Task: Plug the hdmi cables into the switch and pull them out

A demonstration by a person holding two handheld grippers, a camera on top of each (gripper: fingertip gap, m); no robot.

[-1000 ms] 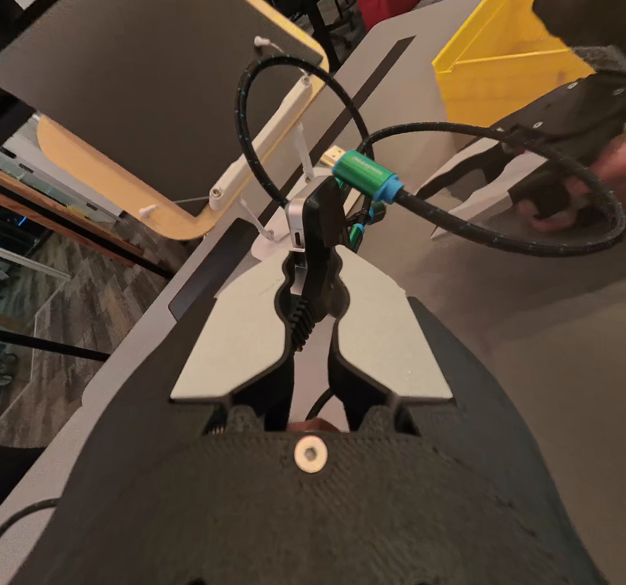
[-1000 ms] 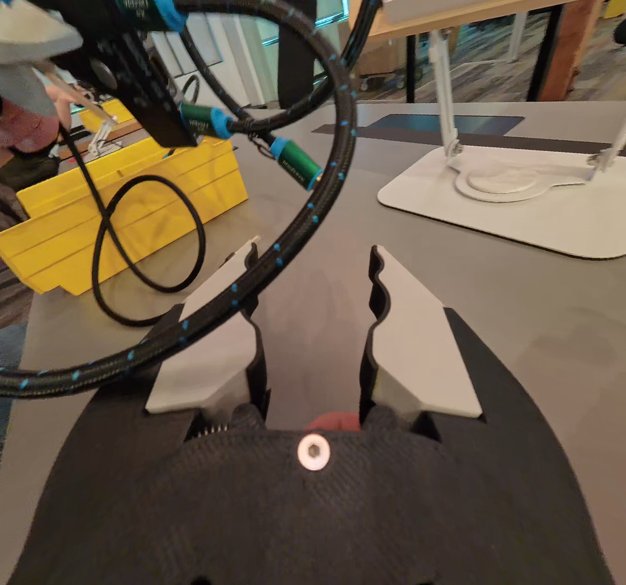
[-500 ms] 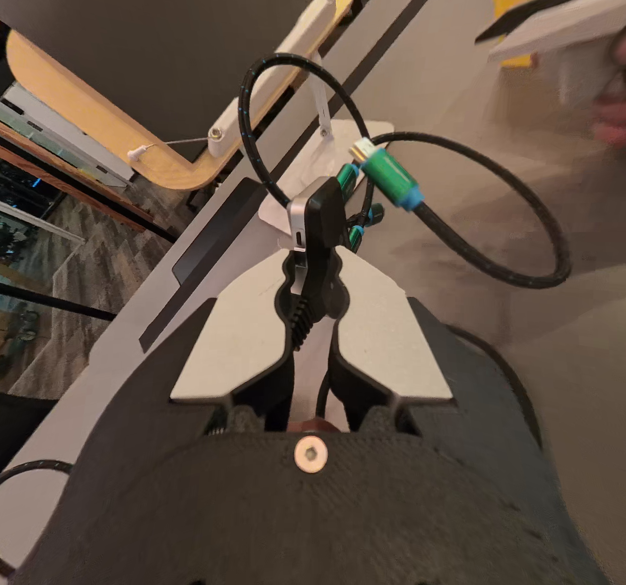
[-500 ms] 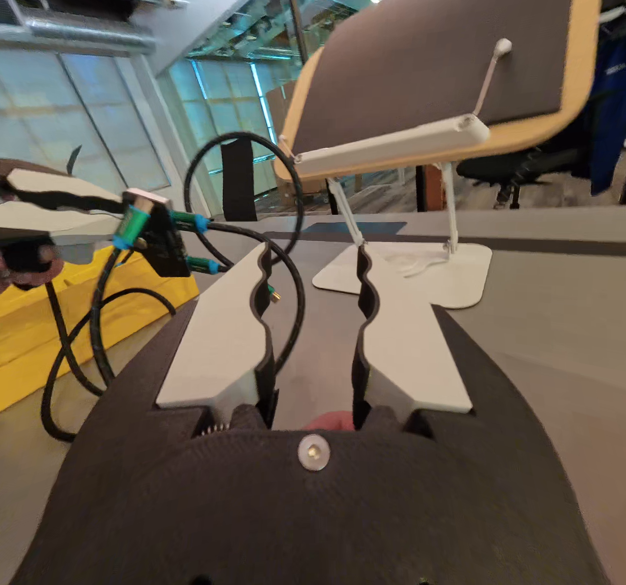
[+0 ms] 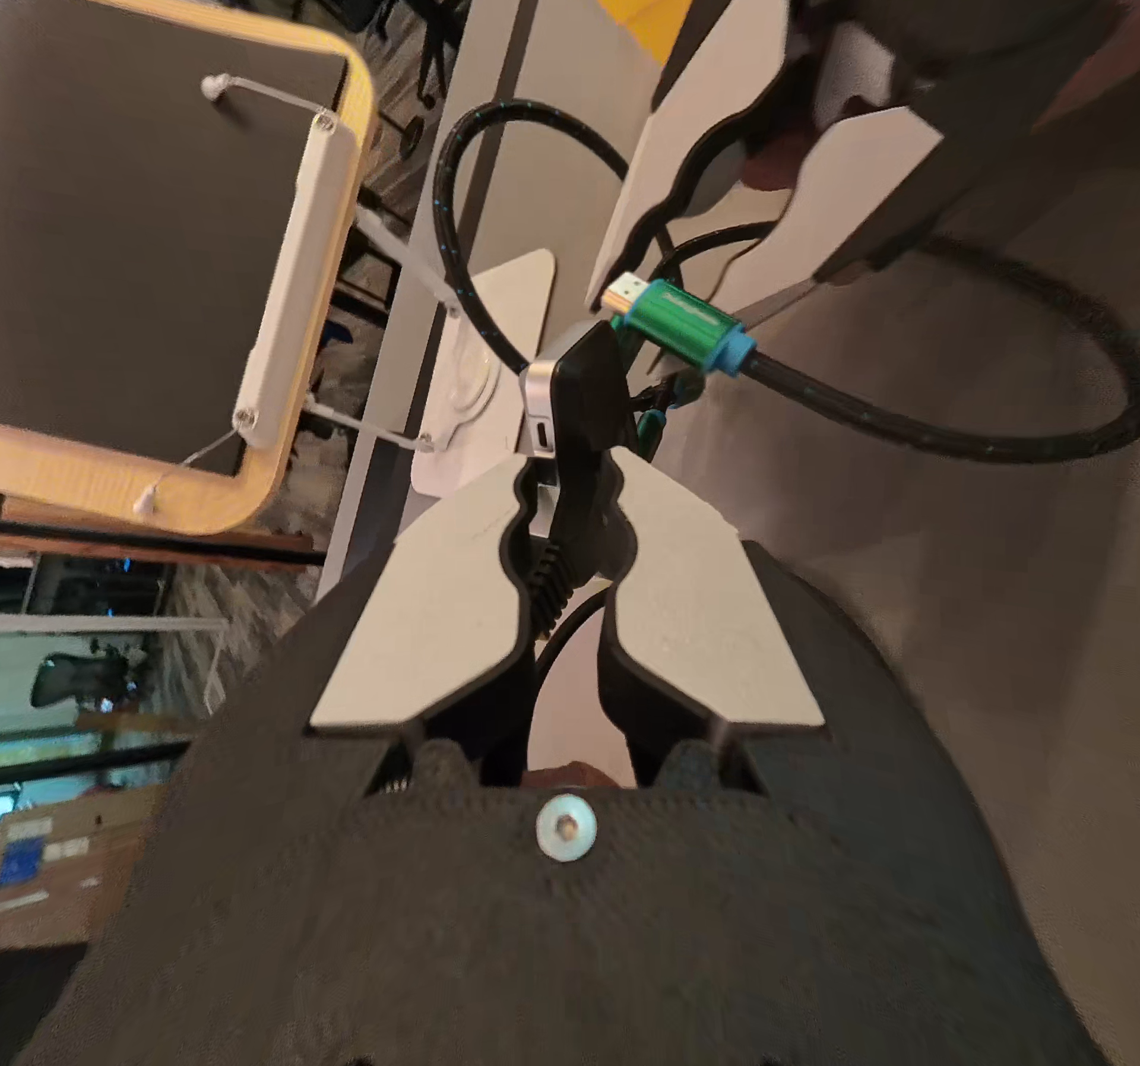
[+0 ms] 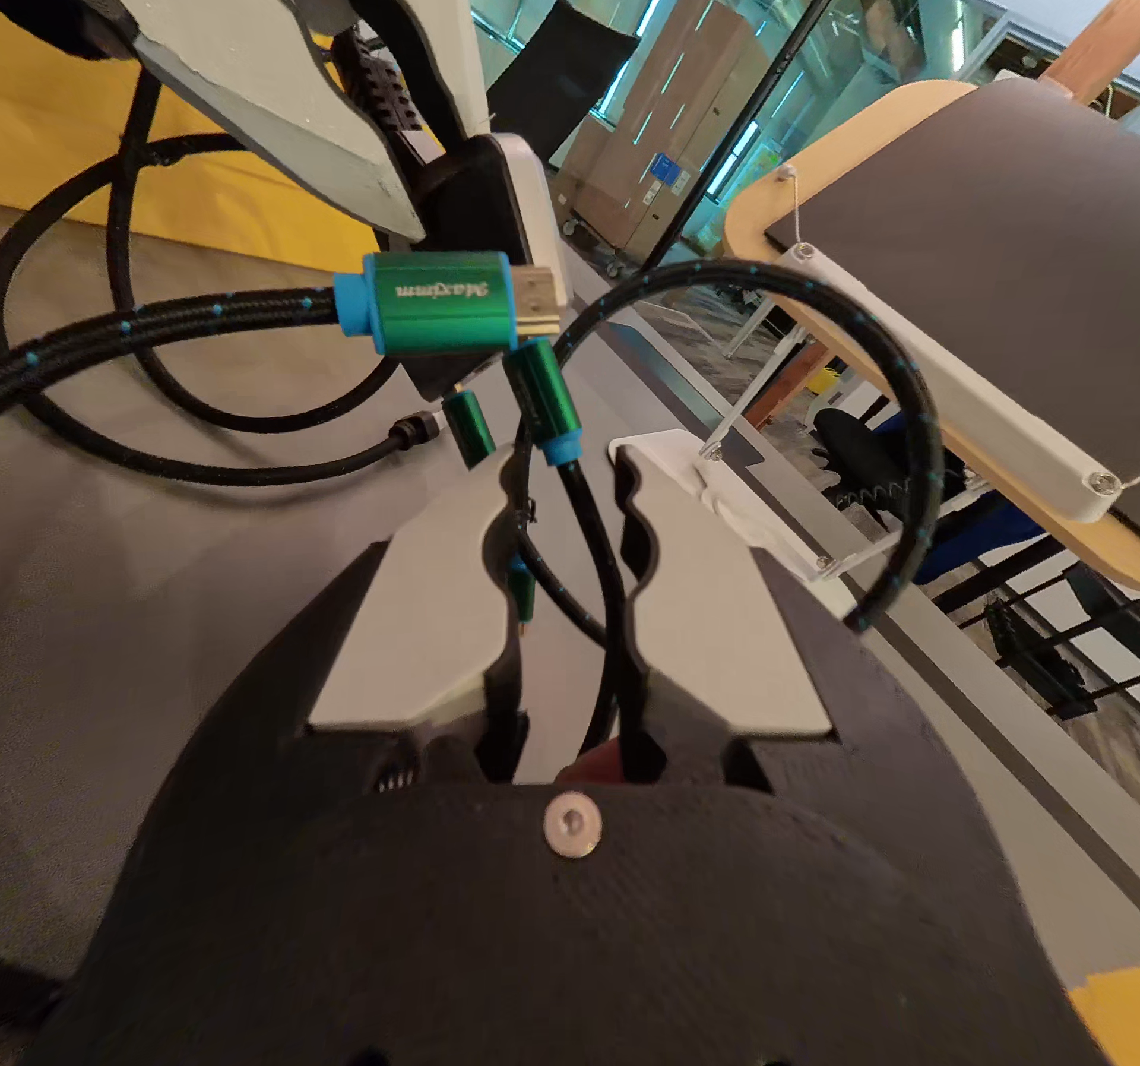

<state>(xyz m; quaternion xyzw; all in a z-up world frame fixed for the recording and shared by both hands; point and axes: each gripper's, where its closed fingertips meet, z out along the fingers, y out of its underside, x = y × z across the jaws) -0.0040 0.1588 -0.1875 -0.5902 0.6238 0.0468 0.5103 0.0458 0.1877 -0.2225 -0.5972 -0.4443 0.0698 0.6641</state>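
Note:
My left gripper (image 5: 570,469) is shut on the black and silver switch (image 5: 580,395) and holds it above the table. A loose green HDMI plug (image 5: 675,320) with a gold tip hangs beside the switch on a black braided cable (image 5: 925,432). In the right wrist view the switch (image 6: 493,216) is at the upper left, with the loose plug (image 6: 438,302) in front of it. Two green plugs (image 6: 543,401) (image 6: 472,428) sit at the switch's lower edge. My right gripper (image 6: 564,481) is open, its jaws either side of the cable just below the larger plug.
A yellow bin (image 6: 185,197) stands on the grey table (image 6: 185,573) behind the switch. A dark board with a wooden rim (image 6: 987,271) rests on a white stand (image 6: 709,481) to the right. Cable loops (image 6: 185,462) lie on the table at the left. There is about 7 cm between the tips of the two grippers.
My right gripper has moved in close to the switch and now has a plugged cable between its jaws, which have narrowed. My left gripper has tilted while still holding the switch.

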